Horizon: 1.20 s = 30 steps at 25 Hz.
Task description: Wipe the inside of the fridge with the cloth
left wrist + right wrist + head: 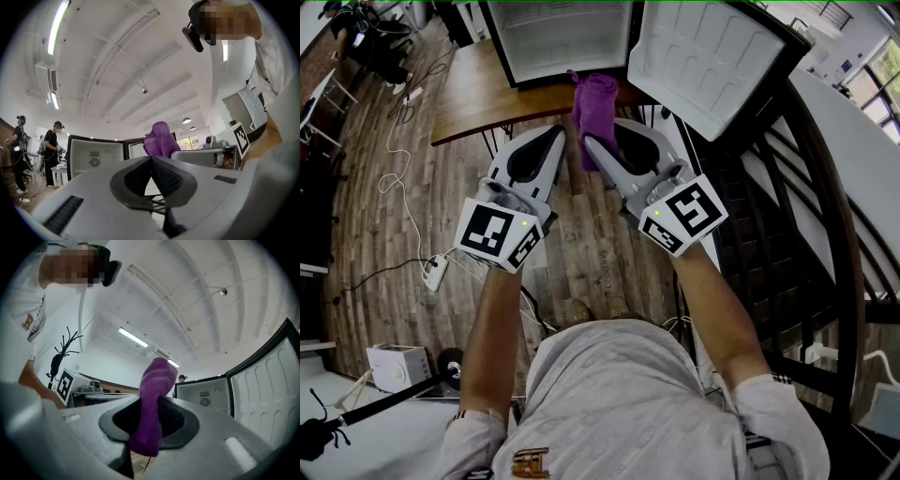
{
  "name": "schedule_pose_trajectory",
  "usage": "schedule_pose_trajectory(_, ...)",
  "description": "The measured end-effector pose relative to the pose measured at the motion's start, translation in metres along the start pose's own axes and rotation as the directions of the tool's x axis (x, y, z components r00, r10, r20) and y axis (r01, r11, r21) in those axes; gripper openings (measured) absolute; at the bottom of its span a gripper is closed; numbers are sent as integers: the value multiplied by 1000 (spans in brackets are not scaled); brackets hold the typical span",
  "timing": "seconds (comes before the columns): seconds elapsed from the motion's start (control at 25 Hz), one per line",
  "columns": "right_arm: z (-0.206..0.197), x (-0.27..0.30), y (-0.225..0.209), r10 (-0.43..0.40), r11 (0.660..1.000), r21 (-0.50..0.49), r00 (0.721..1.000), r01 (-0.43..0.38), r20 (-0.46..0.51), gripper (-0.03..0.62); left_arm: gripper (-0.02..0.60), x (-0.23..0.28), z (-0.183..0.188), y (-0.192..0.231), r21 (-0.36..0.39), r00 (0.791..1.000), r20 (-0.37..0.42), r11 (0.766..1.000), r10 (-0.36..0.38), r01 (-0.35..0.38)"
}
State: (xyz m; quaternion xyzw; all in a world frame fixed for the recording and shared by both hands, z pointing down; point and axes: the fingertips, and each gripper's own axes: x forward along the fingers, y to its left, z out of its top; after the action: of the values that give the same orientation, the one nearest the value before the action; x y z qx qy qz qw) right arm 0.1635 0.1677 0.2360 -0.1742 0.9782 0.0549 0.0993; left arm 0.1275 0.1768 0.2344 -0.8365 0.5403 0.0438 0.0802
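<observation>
A small fridge [565, 37] stands open on a wooden table [478, 94], its white door [703, 58] swung out to the right. My right gripper [589, 141] is shut on a purple cloth [595, 105], which sticks up past its tips just in front of the fridge opening. In the right gripper view the cloth [152, 390] is pinched between the jaws of the right gripper [150, 401]. My left gripper [561, 131] sits close beside it on the left. In the left gripper view its jaws [151, 158] meet with nothing between them, and the cloth [160, 138] shows just beyond.
A black stair railing [787, 206] runs down the right side. Cables and a power strip [434, 272] lie on the wood floor at left, with a white appliance [398, 366] lower down. People [51, 150] stand far off to the left.
</observation>
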Motion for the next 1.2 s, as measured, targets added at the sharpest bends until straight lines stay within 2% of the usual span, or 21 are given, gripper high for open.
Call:
schedule_pose_trajectory(0.32, -7, -8, -11, 4, 1000, -3, 1000, -4, -11, 104, 0, 10, -10, -5, 5, 1000, 1, 1000, 5, -5)
schedule_pose_trajectory(0.8, -5, -14, -33, 65, 998, -26, 998, -65, 0, 106, 0, 33, -12, -11, 16, 997, -9, 997, 74, -74)
schedule_pose_trajectory(1.2, -13, 1, -65, 67, 997, -39, 998, -67, -1, 106, 0, 62, -21, 15, 31, 996, 9, 995, 93, -94)
